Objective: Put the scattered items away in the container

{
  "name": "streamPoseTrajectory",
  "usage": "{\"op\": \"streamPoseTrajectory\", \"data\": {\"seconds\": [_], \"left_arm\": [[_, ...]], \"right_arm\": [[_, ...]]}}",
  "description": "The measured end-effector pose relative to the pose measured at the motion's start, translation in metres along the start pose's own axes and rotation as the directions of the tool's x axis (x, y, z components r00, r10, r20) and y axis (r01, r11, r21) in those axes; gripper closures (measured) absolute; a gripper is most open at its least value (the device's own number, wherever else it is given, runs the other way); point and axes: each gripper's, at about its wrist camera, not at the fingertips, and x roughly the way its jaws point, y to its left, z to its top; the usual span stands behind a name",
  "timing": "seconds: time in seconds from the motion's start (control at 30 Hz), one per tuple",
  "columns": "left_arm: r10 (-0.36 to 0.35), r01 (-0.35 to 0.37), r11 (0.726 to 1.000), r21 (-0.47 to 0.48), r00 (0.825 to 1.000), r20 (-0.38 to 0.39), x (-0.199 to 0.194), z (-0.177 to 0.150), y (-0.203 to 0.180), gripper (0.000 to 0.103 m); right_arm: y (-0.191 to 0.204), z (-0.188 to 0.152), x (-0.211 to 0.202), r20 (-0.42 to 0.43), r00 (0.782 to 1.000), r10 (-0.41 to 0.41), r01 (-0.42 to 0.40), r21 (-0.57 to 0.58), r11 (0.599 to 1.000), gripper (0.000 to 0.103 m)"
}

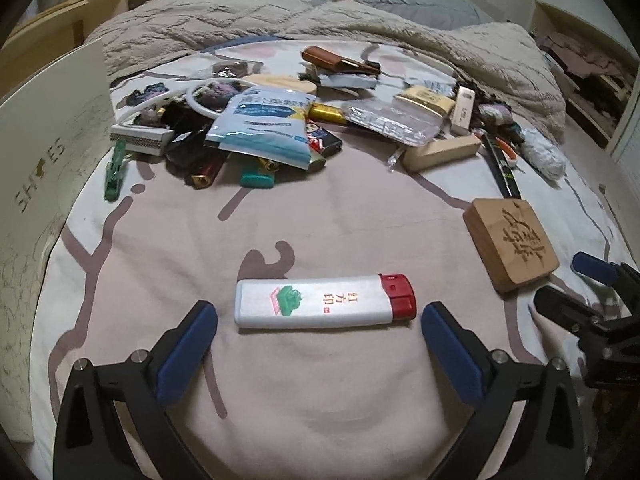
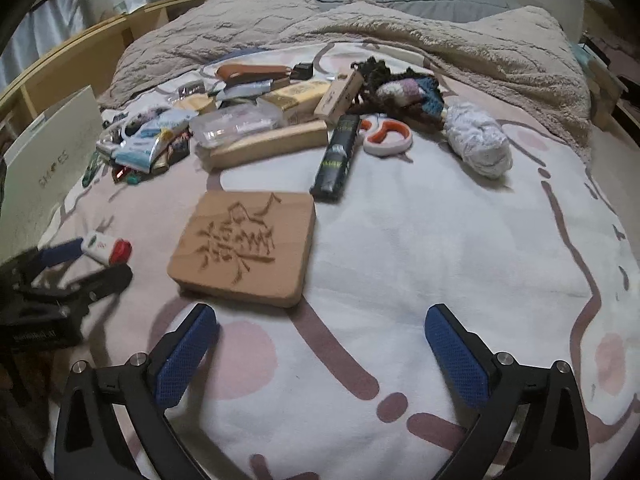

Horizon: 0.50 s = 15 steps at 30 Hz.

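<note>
A white lighter (image 1: 325,301) with a red cap, a green emblem and red Chinese characters lies flat on the bed (image 1: 328,400), crosswise between the spread blue fingers of the left tool (image 1: 319,318), which grips nothing. The right tool (image 2: 322,322) is also wide open and empty, just short of a carved wooden block (image 2: 244,249). The sheet is white with pink and mauve patterns; a beige blanket (image 2: 420,36) is bunched behind a heap of clutter (image 1: 256,128). A white shoe box (image 1: 44,152) stands at the bed's left edge
</note>
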Motion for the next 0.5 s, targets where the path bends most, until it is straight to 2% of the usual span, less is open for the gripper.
{"op": "streamPoseTrajectory", "data": {"seconds": [0.23, 0.33, 0.5], "left_arm": [[0.006, -0.006, 1.000, -0.010, 1.000, 0.027, -0.001, -0.003, 0.001, 0.000], [-0.001, 0.002, 1.000, -0.022, 0.999, 0.032, -0.004, -0.004, 0.003, 0.000], [-0.006, 0.007, 1.000, -0.028, 0.999, 0.039, -0.005, -0.007, 0.005, 0.000]], "right_arm": [[0.028, 0.022, -0.002, 0.017, 1.000, 0.012, -0.012, -0.035, 0.999, 0.000], [0.036, 0.032, 0.004, 0.014, 0.998, 0.062, -0.062, -0.012, 0.998, 0.000], [0.044, 0.036, 0.021, -0.029, 1.000, -0.003, 0.002, -0.031, 1.000, 0.000]]}}
